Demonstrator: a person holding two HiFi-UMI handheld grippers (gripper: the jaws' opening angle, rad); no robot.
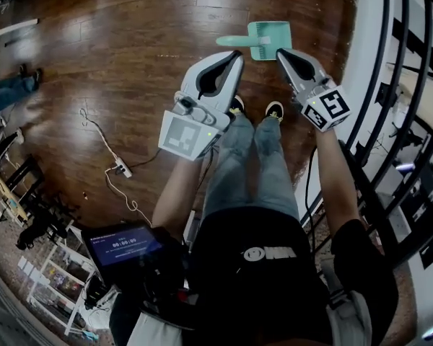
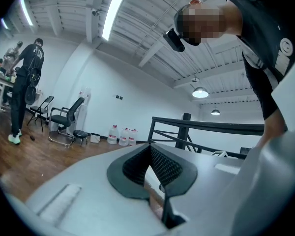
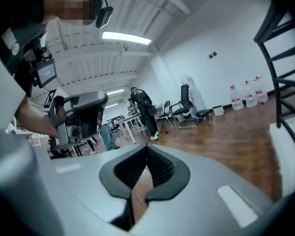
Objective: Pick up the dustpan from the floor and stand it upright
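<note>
You held both grippers out level in front of you, above the wooden floor. Your left gripper had its jaws together with nothing between them, and the jaws of your right gripper were likewise closed on nothing. The green dustpan was on the floor ahead of your shoes, beyond both gripper tips and apart from them, its handle pointing towards your left. The black railing ran along your right side.
</note>
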